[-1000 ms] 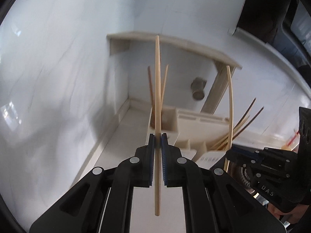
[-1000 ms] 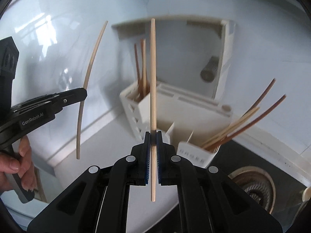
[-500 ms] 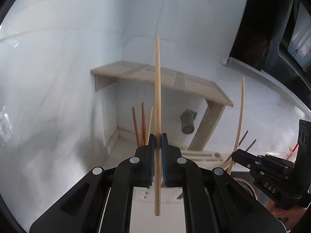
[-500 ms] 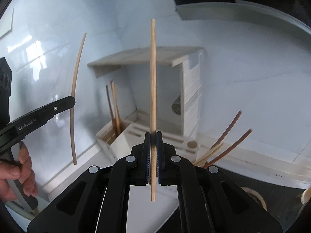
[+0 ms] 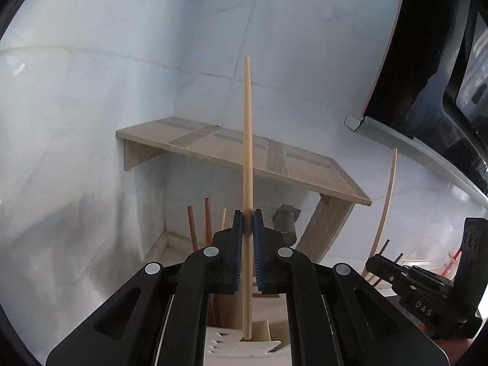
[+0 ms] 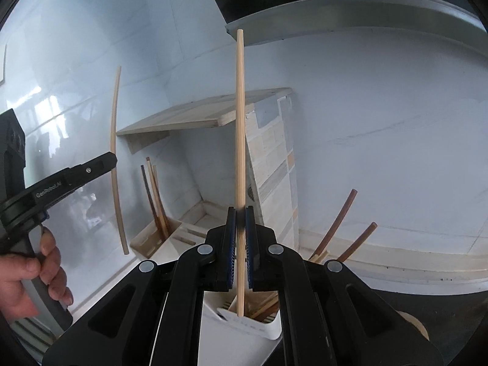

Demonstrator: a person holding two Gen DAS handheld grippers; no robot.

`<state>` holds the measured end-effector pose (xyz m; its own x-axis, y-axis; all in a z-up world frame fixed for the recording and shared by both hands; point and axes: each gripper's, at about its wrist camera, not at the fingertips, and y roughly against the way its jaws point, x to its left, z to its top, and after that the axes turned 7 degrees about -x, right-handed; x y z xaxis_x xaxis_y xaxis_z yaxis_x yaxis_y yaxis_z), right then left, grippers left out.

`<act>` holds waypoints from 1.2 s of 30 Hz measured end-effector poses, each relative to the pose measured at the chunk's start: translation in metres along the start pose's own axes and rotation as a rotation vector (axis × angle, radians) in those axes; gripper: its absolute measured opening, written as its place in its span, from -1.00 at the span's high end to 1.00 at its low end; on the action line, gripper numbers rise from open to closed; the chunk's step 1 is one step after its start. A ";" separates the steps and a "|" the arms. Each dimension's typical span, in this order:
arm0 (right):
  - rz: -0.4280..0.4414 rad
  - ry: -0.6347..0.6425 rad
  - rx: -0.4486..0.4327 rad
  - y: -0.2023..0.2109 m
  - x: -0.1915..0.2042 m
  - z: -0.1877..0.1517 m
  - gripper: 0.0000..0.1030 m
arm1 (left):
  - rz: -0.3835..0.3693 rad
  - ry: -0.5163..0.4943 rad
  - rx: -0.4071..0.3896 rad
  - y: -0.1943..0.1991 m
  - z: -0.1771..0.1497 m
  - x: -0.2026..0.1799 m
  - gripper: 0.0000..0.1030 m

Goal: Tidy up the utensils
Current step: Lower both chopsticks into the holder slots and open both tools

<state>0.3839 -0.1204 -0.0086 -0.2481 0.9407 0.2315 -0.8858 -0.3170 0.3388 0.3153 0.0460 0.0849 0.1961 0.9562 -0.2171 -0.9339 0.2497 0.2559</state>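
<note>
A pale chopstick (image 5: 247, 183) is clamped upright in the left hand-held gripper (image 5: 248, 222); a second chopstick (image 6: 240, 152) is clamped likewise in the right hand-held gripper (image 6: 241, 216). The white utensil holder (image 6: 262, 326) is located beneath, at 6 o'clock; the wooden shelf (image 5: 274, 158) beyond.

You can read "GenRobot.AI" on the left gripper (image 6: 113, 164) arm, "DAS" on the right gripper (image 5: 373, 263) body.

We hold one pale bamboo chopstick (image 5: 247, 152) upright above the white utensil holder (image 5: 244, 346), its lower tip just over the holder's rim. We hold a second pale chopstick (image 6: 240, 152) upright over the holder's other compartment (image 6: 265, 326), which contains slanting brown and pale chopsticks (image 6: 337, 222).
</note>
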 end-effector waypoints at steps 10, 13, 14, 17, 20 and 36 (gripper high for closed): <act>-0.009 -0.001 -0.011 -0.003 0.002 -0.008 0.87 | 0.018 -0.022 -0.029 -0.018 -0.013 0.003 0.88; -0.010 0.030 -0.018 -0.004 0.010 -0.010 0.87 | 0.029 -0.010 -0.035 -0.021 -0.021 0.008 0.88; -0.005 0.052 -0.017 -0.005 0.014 -0.013 0.87 | 0.032 -0.008 -0.039 -0.022 -0.023 0.009 0.88; -0.002 0.088 -0.015 -0.006 0.020 -0.019 0.87 | 0.048 -0.011 -0.037 -0.024 -0.029 0.011 0.88; -0.004 0.073 -0.002 -0.010 0.018 -0.022 0.87 | 0.056 -0.016 -0.033 -0.025 -0.033 0.012 0.88; -0.006 0.039 0.075 -0.011 0.011 -0.033 0.33 | 0.036 -0.042 0.021 -0.014 -0.042 0.009 0.23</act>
<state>0.3782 -0.1021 -0.0400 -0.2592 0.9462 0.1936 -0.8559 -0.3179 0.4078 0.3175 0.0451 0.0397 0.1757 0.9700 -0.1679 -0.9341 0.2181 0.2826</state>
